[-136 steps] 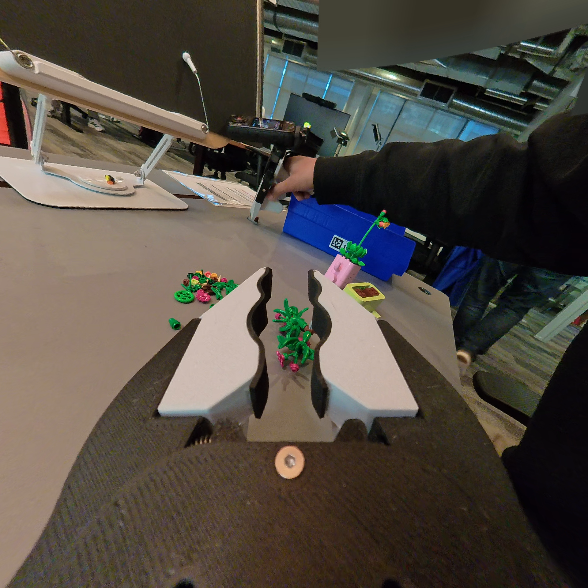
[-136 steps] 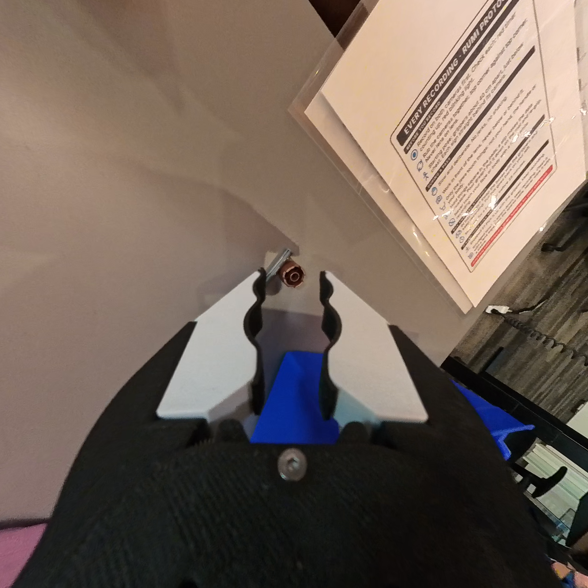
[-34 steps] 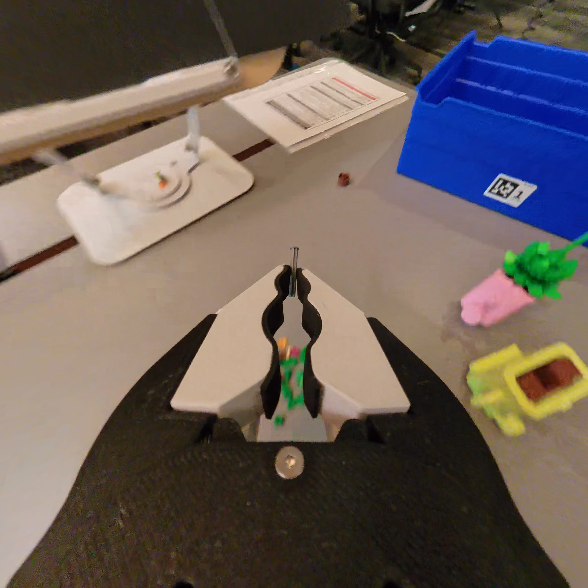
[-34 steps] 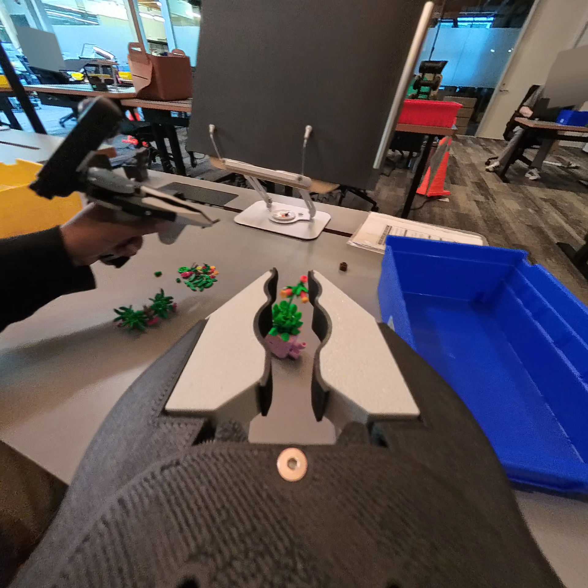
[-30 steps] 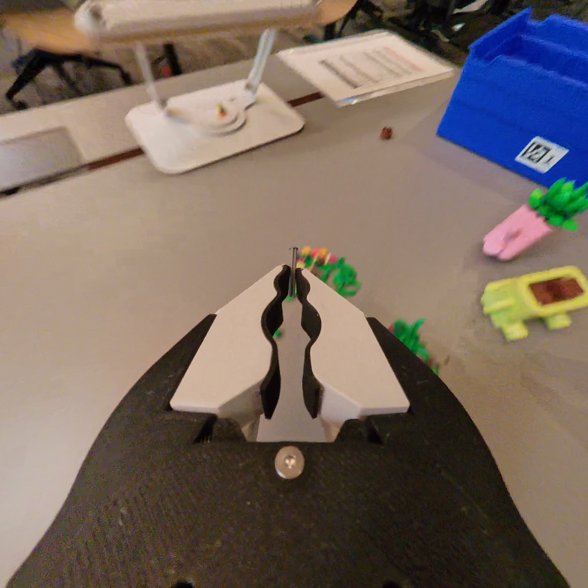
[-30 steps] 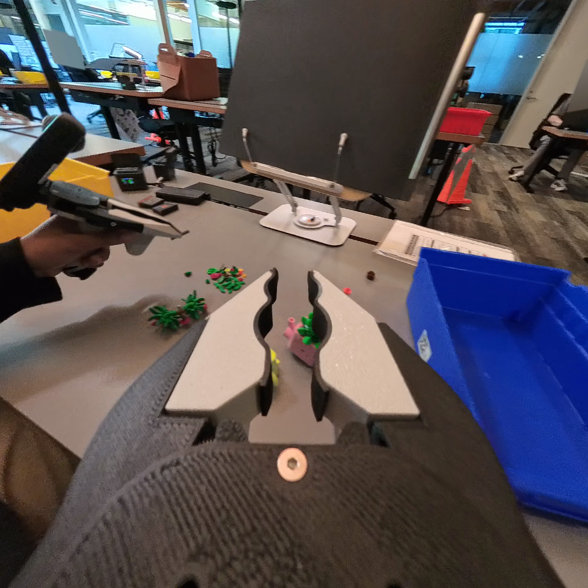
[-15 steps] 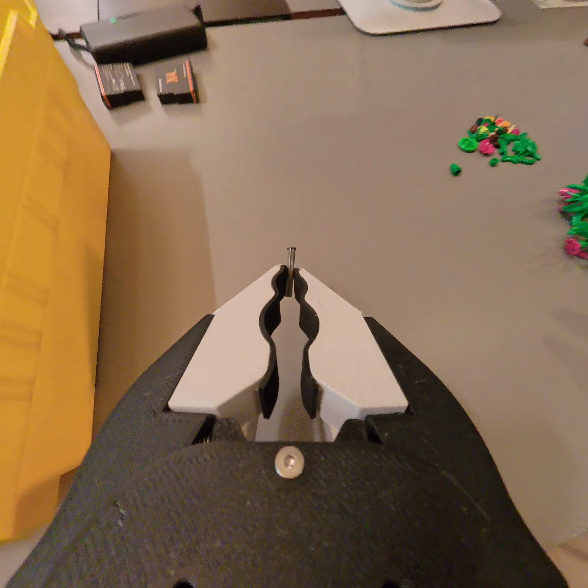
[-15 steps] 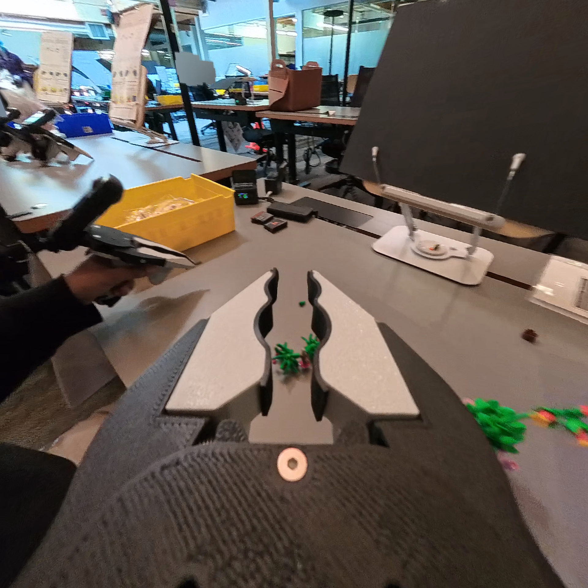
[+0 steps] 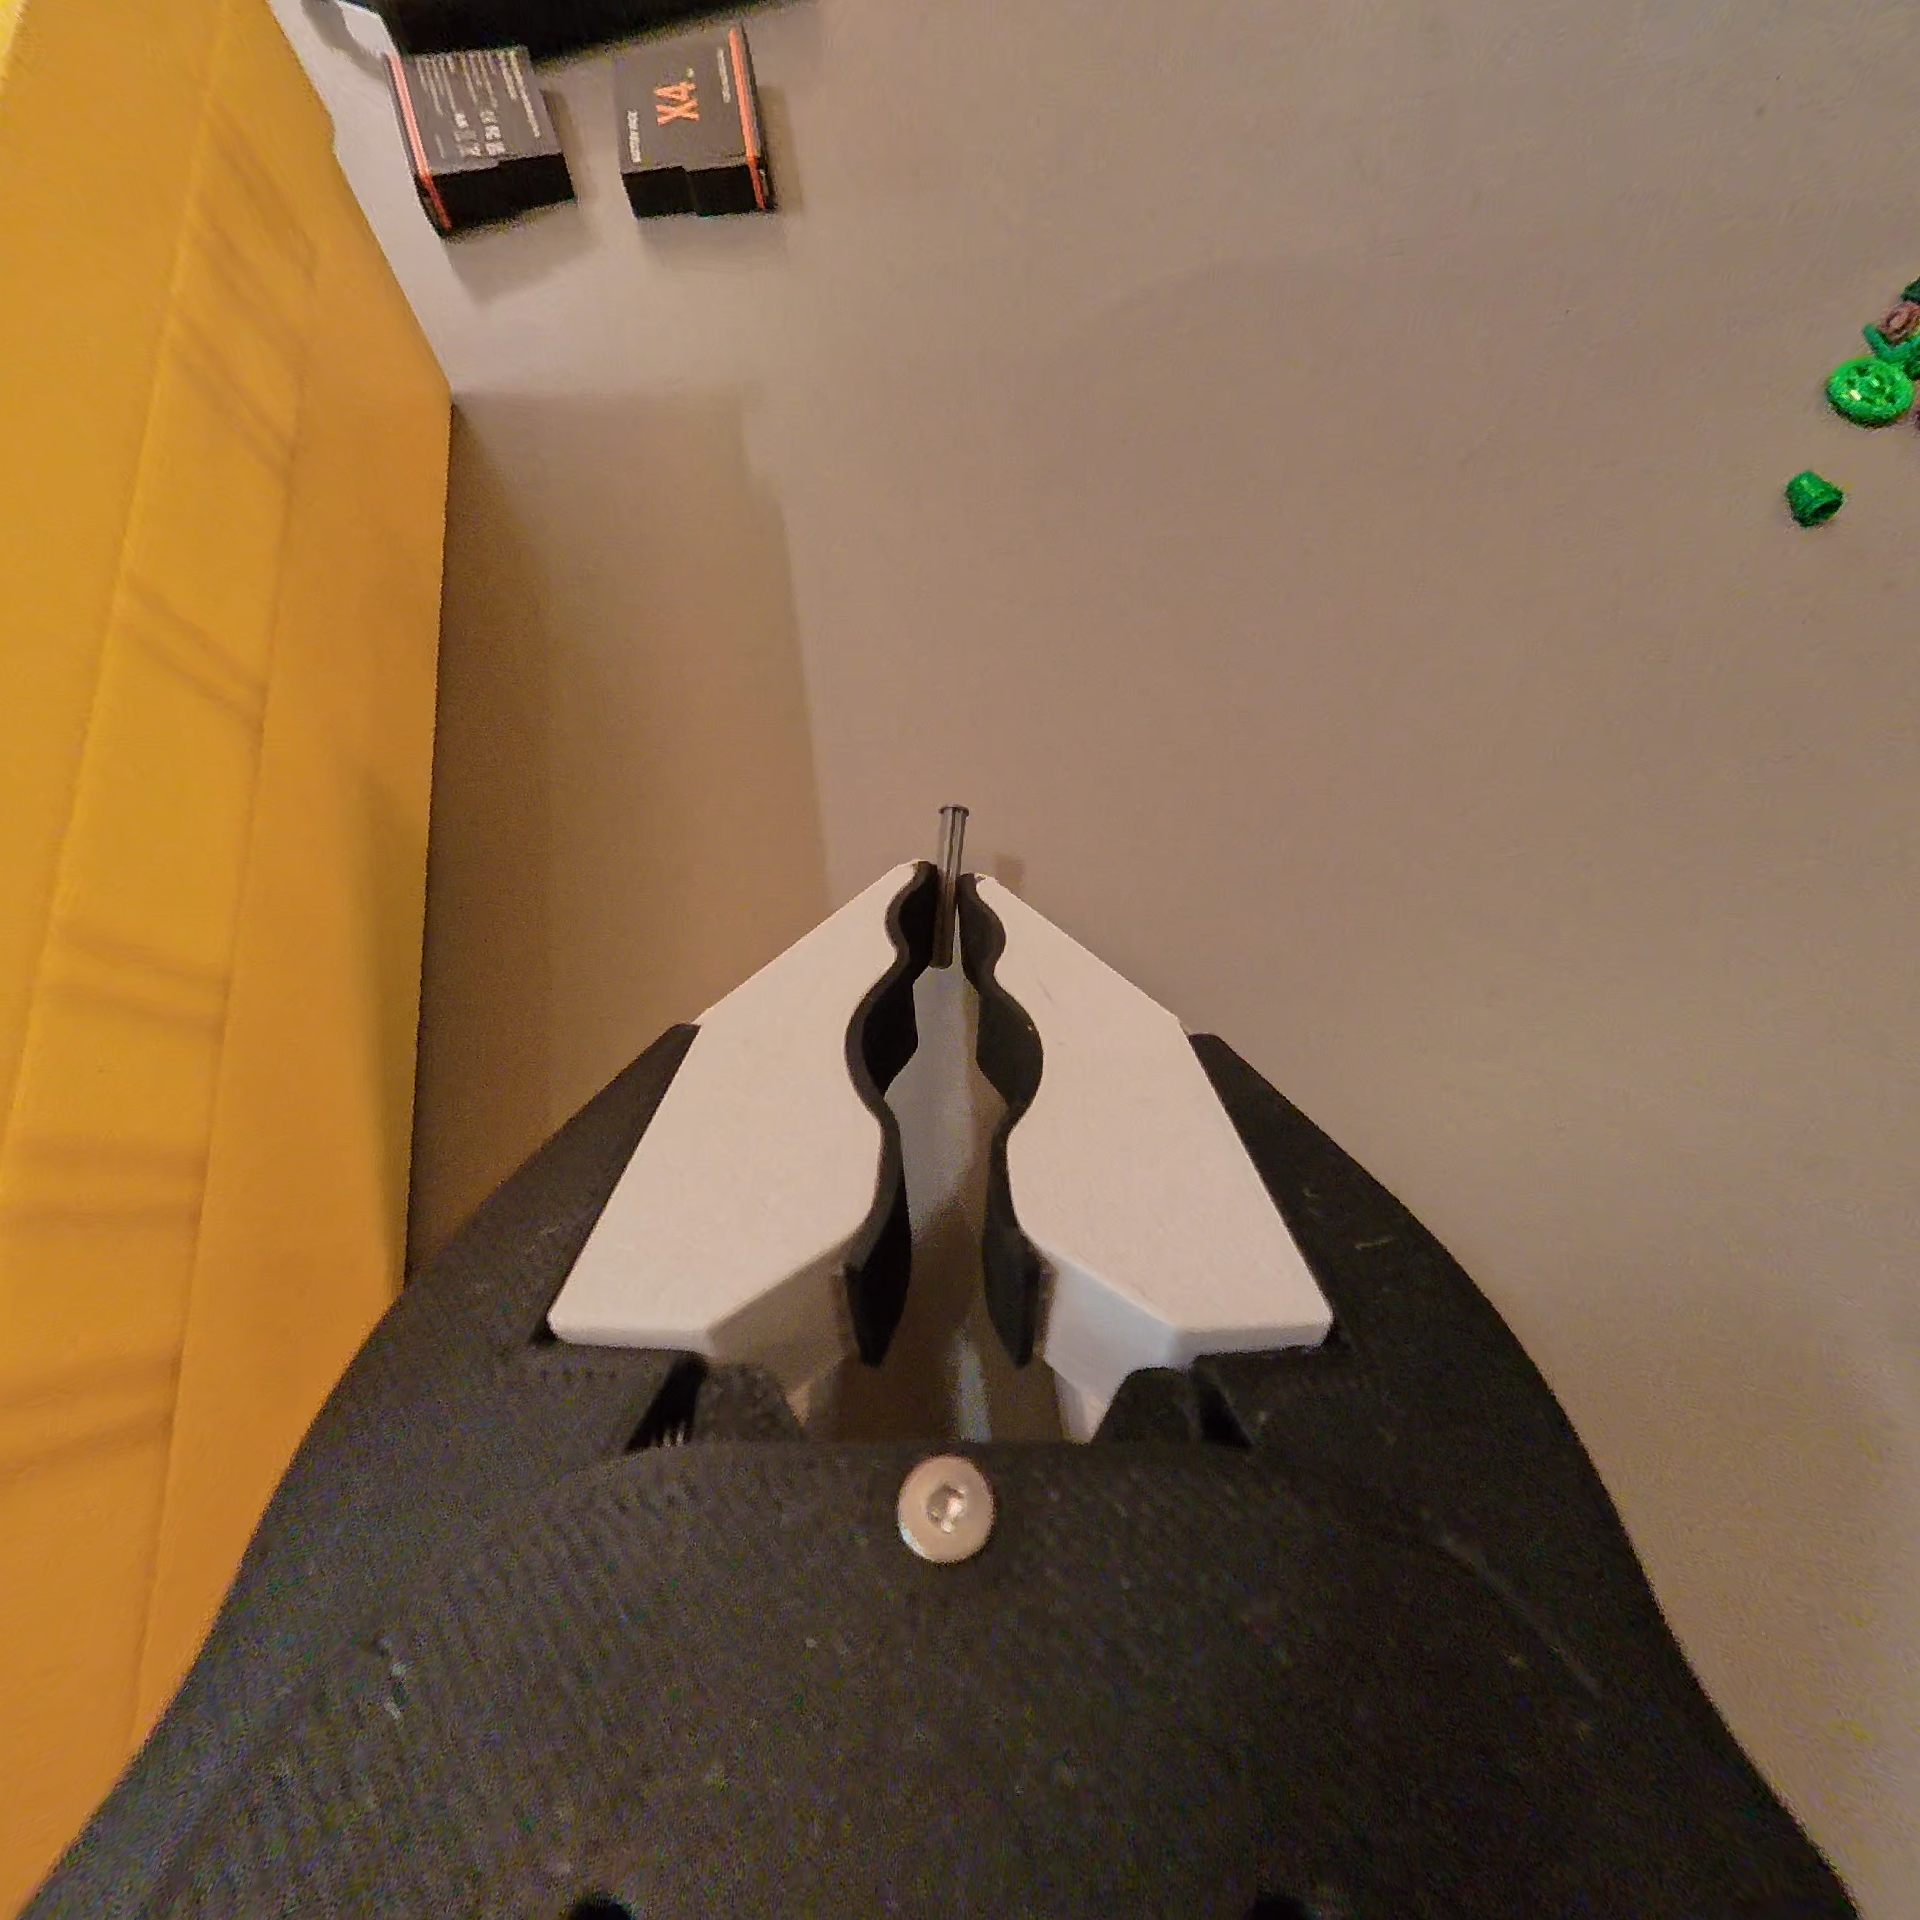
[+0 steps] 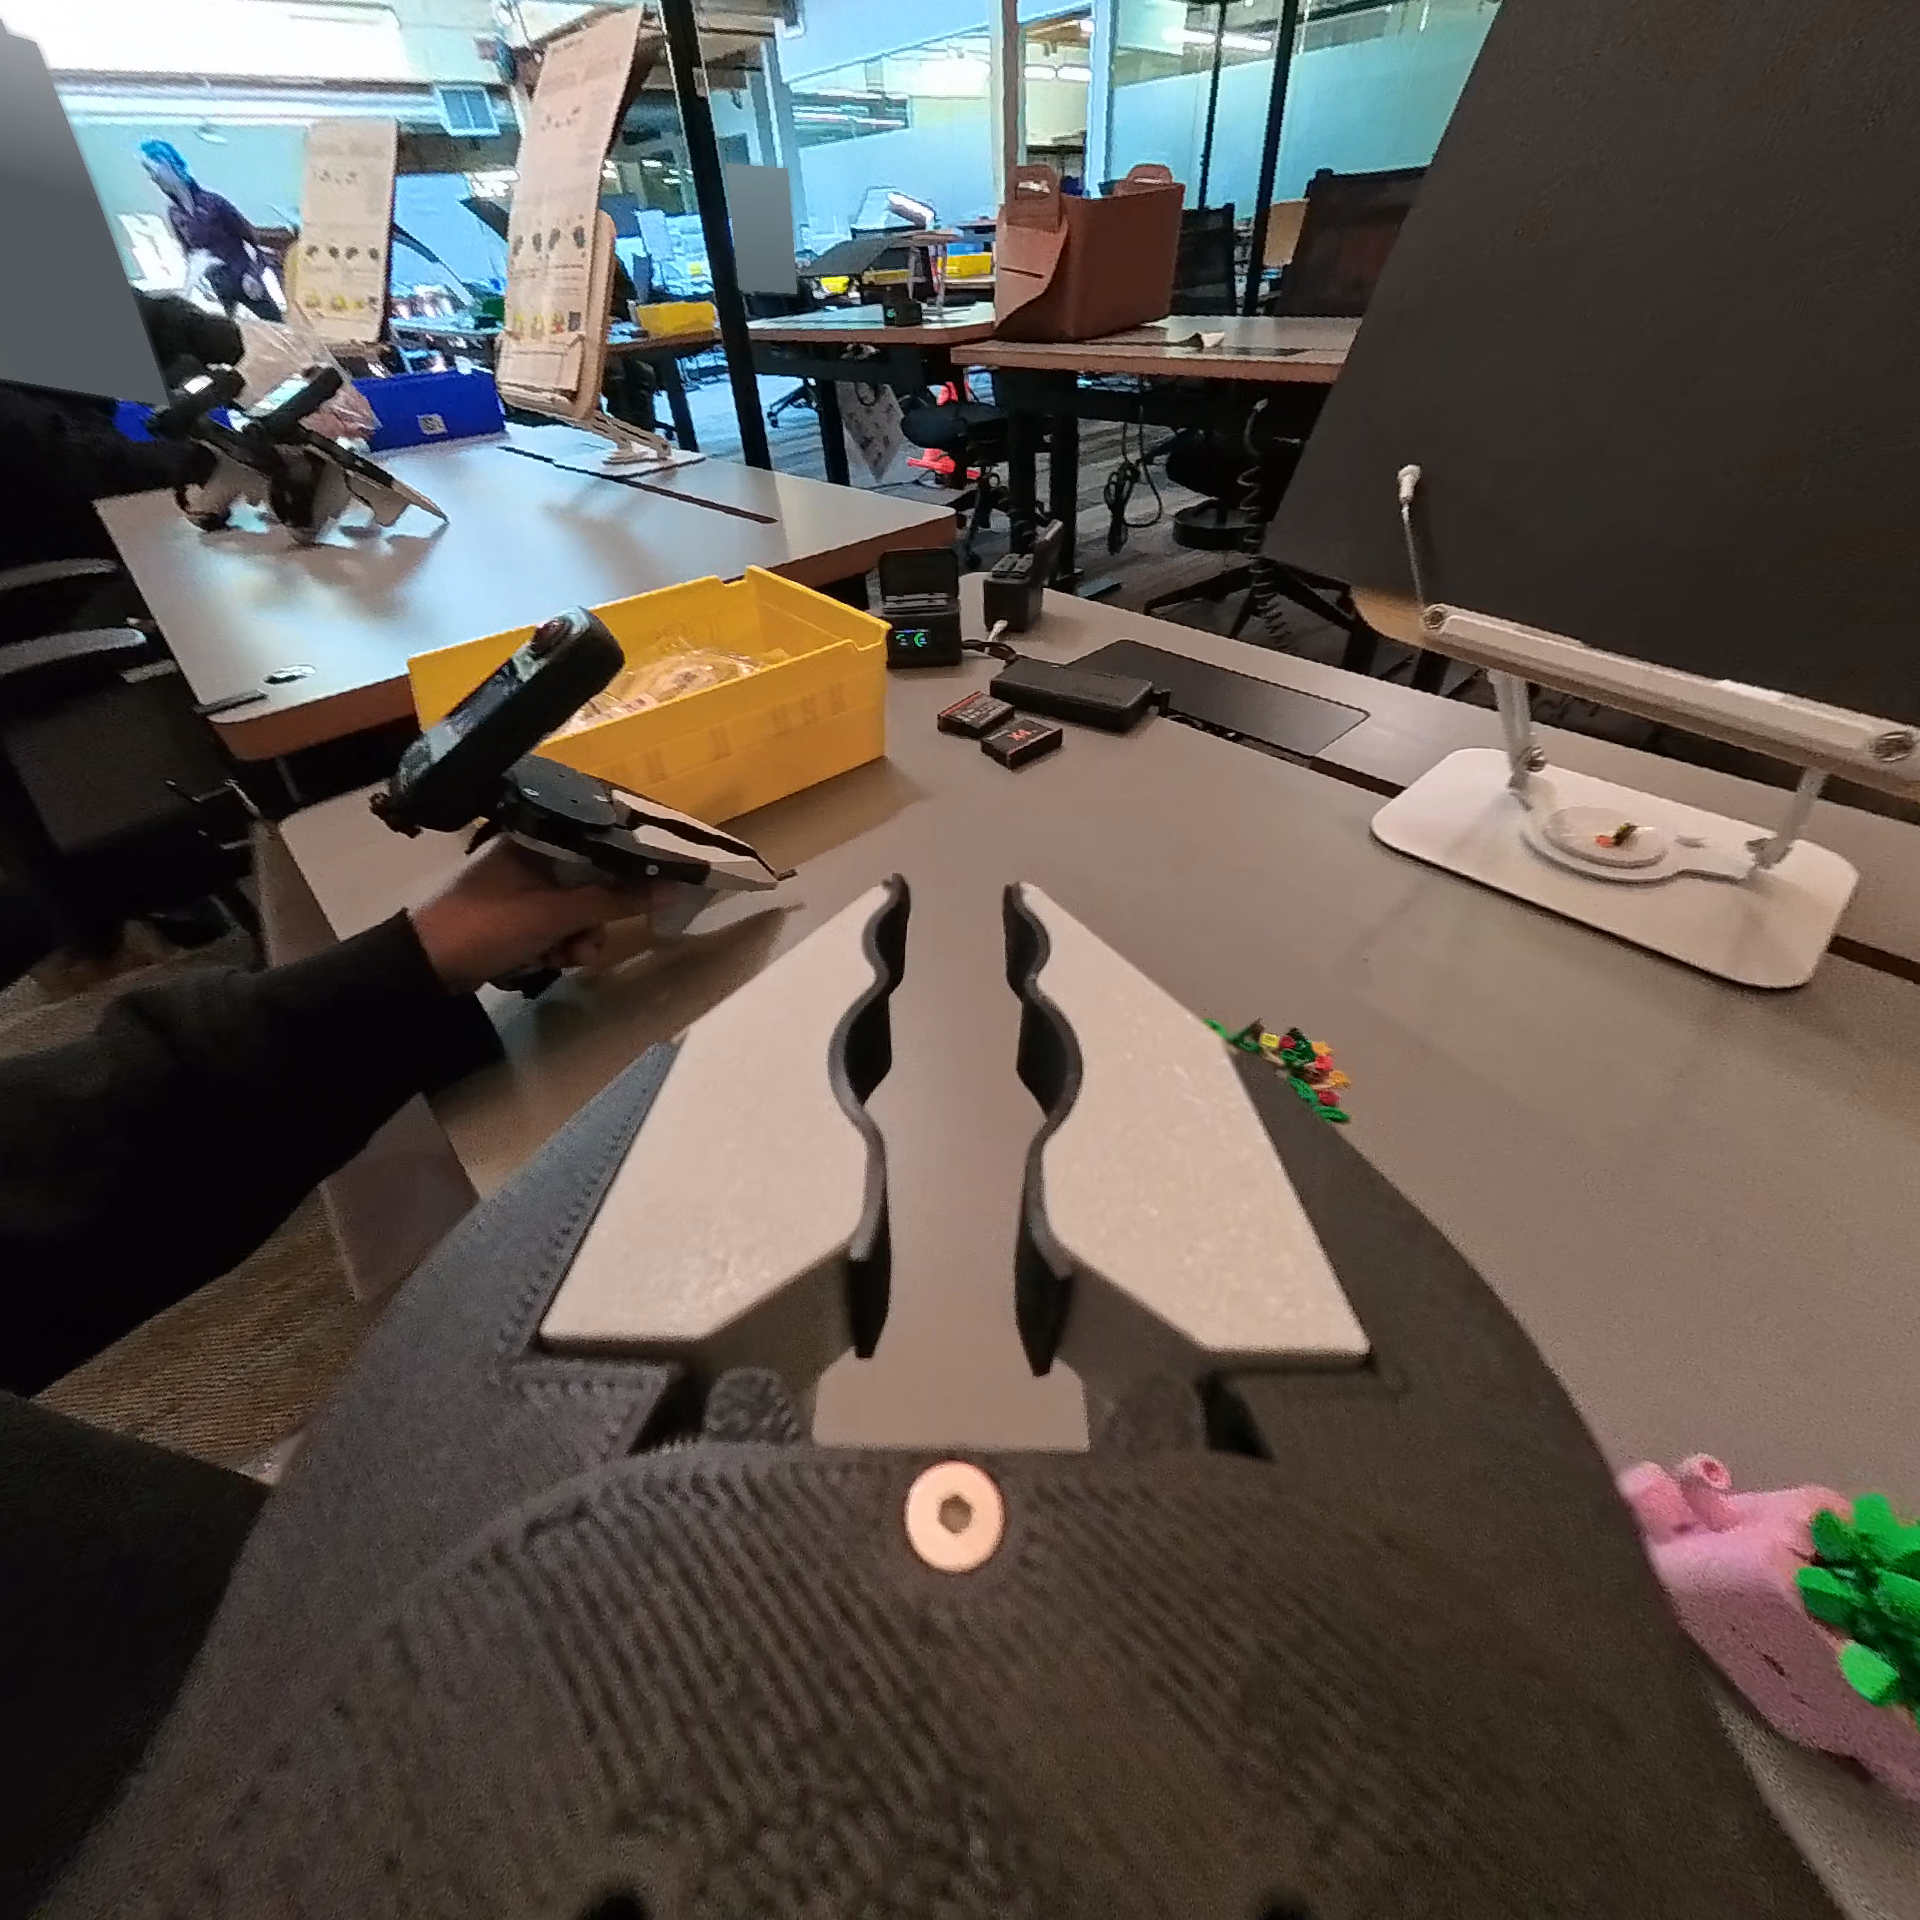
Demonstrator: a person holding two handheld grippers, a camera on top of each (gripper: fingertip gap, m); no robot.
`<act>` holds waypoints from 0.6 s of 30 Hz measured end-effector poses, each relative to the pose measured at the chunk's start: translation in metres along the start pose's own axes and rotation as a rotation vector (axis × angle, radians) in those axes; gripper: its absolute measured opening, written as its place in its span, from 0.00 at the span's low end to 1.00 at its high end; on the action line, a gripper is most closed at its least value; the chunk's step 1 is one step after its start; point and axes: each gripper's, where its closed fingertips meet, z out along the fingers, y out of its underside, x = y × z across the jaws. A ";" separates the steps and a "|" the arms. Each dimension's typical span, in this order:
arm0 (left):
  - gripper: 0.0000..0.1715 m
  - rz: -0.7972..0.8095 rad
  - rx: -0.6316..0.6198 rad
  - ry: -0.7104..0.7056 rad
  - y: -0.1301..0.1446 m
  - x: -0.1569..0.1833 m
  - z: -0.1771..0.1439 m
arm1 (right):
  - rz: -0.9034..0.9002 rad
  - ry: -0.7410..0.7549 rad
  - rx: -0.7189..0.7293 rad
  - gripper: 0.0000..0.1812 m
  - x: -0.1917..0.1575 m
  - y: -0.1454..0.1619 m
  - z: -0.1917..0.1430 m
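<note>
the left gripper point(image 9: 943, 881) has its tongs drawn almost together at the tips, pinching a thin dark pin point(image 9: 948, 883) that stands up between them, its small head poking just past the tips. it hangs over bare grey table point(image 9: 1299, 644), tilted downward. the yellow bin point(image 9: 197, 727) runs along its left side, near but not touching. at the far left lie two small black batteries point(image 9: 592, 135) side by side. at the far right edge sit a green round piece point(image 9: 1867, 389) and a smaller green stud point(image 9: 1813, 499), well apart from the tongs.

the right gripper point(image 10: 956, 896) has its tongs set narrowly apart with nothing between them, above the same table. in its view the left gripper point(image 10: 774, 878) shows to the left, held in a hand point(image 10: 520, 930) just near the yellow bin point(image 10: 665, 717). a scatter of small coloured pieces point(image 10: 1288, 1060) lies just right of the right tongs. a pink pot with green leaves point(image 10: 1787, 1590) lies at the near right. a white stand point(image 10: 1621, 873) sits far right.
</note>
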 end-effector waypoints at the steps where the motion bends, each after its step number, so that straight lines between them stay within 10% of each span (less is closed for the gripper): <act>1: 0.00 0.002 0.009 0.003 -0.002 0.001 0.000 | 0.009 -0.009 0.003 0.09 -0.001 0.000 0.001; 18: 0.00 -0.035 -0.045 0.021 -0.002 0.020 0.017 | 0.032 0.058 0.012 0.09 0.032 0.010 -0.020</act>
